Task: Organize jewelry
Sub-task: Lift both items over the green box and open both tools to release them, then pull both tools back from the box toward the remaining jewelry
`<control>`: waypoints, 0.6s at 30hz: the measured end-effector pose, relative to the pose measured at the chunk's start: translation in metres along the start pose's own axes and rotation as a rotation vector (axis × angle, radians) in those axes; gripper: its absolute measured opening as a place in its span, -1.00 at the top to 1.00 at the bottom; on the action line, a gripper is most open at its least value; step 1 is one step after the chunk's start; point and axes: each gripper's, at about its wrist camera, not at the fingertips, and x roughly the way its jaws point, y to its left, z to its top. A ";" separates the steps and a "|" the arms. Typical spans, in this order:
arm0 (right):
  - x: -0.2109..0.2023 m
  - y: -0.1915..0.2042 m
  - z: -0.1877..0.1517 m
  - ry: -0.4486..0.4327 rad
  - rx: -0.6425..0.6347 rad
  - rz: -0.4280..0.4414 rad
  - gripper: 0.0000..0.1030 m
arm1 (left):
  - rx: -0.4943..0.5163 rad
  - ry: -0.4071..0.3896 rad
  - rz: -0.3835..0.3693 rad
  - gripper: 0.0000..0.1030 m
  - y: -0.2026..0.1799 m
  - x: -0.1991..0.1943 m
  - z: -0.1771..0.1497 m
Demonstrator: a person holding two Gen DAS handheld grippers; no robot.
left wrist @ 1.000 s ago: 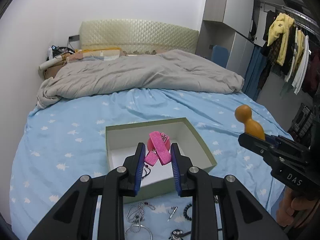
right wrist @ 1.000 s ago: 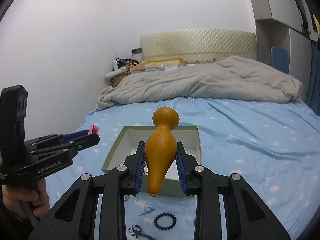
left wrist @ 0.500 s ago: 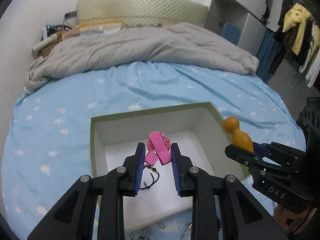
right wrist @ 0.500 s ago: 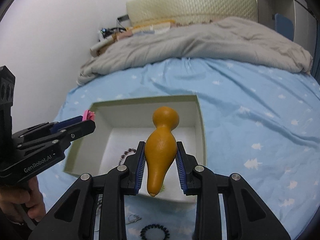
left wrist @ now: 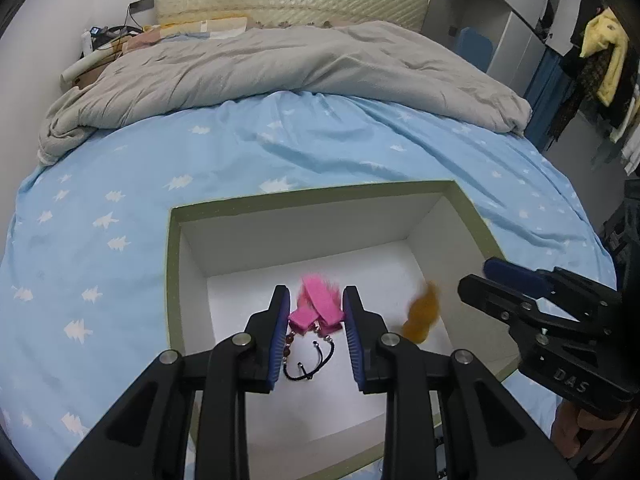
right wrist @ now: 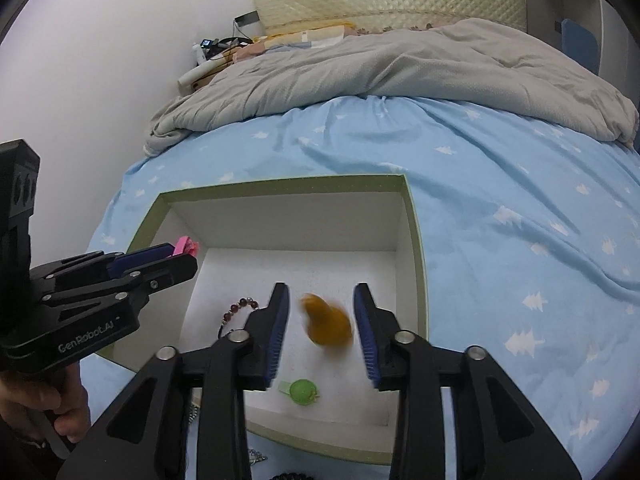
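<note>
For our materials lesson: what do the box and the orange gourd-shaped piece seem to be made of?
Box: likely cardboard, matte; thin straight walls, white inside, green rim. Orange gourd-shaped piece: smooth and hard-looking, perhaps wood or dried gourd; motion blur leaves it open.

Orange gourd motion-blurred; contact with pads unclear. Beaded bracelet partly hidden behind finger, perhaps corded.
</note>
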 end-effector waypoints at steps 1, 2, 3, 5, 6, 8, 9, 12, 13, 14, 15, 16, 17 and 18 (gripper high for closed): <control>-0.002 0.000 0.001 -0.005 0.002 0.000 0.23 | -0.001 0.003 0.005 0.46 0.000 -0.002 0.000; -0.006 -0.001 0.001 -0.009 0.007 0.001 0.22 | -0.002 0.003 0.014 0.37 0.000 -0.005 0.001; -0.010 -0.002 0.002 -0.016 0.010 -0.001 0.21 | -0.003 0.003 0.019 0.27 0.000 -0.007 0.002; -0.021 -0.003 0.004 -0.033 0.013 -0.006 0.18 | -0.001 -0.015 0.035 -0.26 -0.002 -0.018 0.003; -0.026 -0.002 0.005 -0.043 0.015 -0.009 0.16 | 0.003 -0.036 0.040 -0.33 -0.004 -0.025 0.004; -0.042 -0.002 0.007 -0.068 0.014 -0.011 0.12 | 0.017 -0.060 0.046 -0.45 -0.009 -0.040 0.004; -0.048 -0.001 0.008 -0.077 0.012 -0.012 0.10 | 0.025 -0.070 0.045 -0.45 -0.012 -0.048 0.005; -0.076 0.004 0.009 -0.123 0.006 -0.013 0.05 | 0.031 -0.105 0.040 -0.47 -0.019 -0.073 0.005; -0.084 0.006 0.009 -0.134 0.004 -0.012 0.04 | 0.034 -0.117 0.039 -0.51 -0.022 -0.083 0.004; -0.094 0.009 0.009 -0.150 0.000 -0.011 0.03 | 0.037 -0.130 0.040 -0.53 -0.025 -0.092 0.004; -0.104 0.012 0.009 -0.164 -0.004 -0.011 0.02 | 0.037 -0.147 0.041 -0.53 -0.028 -0.105 0.003; -0.111 0.014 0.008 -0.174 -0.006 -0.011 0.02 | 0.037 -0.156 0.041 -0.54 -0.029 -0.113 0.001; -0.122 0.018 0.007 -0.191 -0.009 -0.010 0.01 | 0.041 -0.170 0.042 -0.54 -0.032 -0.125 0.000; -0.130 0.021 0.005 -0.203 -0.010 -0.008 0.01 | 0.045 -0.183 0.044 -0.54 -0.034 -0.135 -0.002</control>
